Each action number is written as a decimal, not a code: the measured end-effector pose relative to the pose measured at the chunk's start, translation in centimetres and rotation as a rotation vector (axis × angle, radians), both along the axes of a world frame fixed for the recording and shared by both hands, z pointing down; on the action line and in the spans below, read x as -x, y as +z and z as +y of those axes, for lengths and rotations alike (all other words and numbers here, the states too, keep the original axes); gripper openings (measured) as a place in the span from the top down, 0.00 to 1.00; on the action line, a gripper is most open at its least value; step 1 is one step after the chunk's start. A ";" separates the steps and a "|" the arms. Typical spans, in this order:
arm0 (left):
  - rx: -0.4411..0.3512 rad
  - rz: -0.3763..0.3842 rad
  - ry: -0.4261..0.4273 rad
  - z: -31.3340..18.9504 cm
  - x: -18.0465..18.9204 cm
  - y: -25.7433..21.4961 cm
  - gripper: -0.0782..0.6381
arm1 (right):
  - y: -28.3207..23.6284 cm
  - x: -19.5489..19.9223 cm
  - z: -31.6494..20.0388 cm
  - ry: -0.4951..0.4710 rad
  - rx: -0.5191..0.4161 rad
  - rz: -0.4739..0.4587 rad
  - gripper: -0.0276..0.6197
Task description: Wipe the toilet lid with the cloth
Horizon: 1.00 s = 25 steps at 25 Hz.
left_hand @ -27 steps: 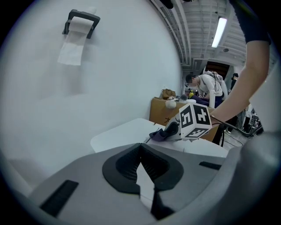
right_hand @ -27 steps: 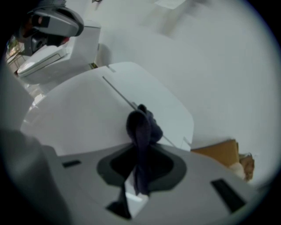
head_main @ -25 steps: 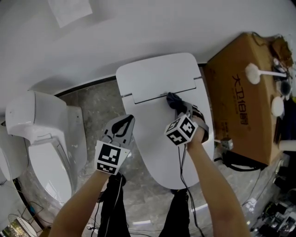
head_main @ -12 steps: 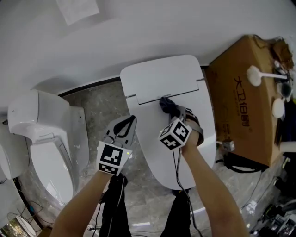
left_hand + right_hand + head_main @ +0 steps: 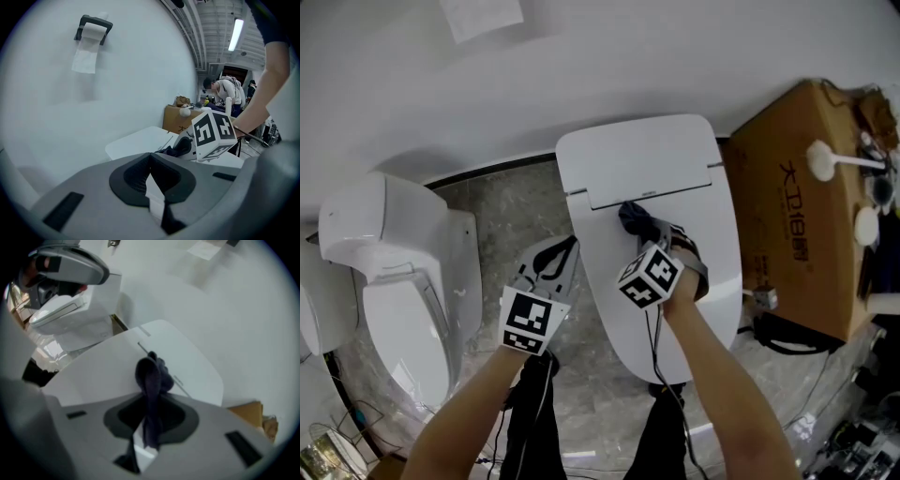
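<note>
Firmly, right tongs (image 5: 149, 425) pinch crumpled dark cloth (image 5: 151, 376) against glossy toilet lid (image 5: 717, 234).

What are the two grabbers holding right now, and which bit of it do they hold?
The right gripper pinches the cloth by its near end; the rest bunches out in front of the jaws. The left gripper is shut on nothing.

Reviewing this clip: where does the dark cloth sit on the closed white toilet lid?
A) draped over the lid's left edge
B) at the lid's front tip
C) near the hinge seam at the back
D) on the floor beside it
C: the right hand-held gripper pinches the dark blue cloth against the white toilet lid just below its hinge seam.
</note>
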State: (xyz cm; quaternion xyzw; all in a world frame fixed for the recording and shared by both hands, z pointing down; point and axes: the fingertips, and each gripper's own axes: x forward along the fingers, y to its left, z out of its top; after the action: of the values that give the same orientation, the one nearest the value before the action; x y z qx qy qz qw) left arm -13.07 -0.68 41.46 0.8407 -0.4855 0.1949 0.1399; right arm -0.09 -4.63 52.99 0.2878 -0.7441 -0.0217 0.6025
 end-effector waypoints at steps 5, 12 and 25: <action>-0.001 -0.002 -0.003 0.3 0.5 -0.1 0.86 | 0.1 1.3 0.8 -0.012 0.011 -0.005 0.82; 0.010 0.004 -0.019 0.6 1.7 0.2 0.86 | 0.0 3.2 1.5 -0.025 0.020 -0.016 0.82; 0.017 -0.001 -0.030 0.6 2.9 0.5 0.86 | 0.0 7.5 3.5 -0.082 0.053 -0.049 0.82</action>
State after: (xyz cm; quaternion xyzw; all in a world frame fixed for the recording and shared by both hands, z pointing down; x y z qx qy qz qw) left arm -15.97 -0.03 41.98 0.8320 -0.4964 0.1972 0.1498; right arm -7.57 -1.11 52.99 0.2413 -0.7701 -0.0196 0.5902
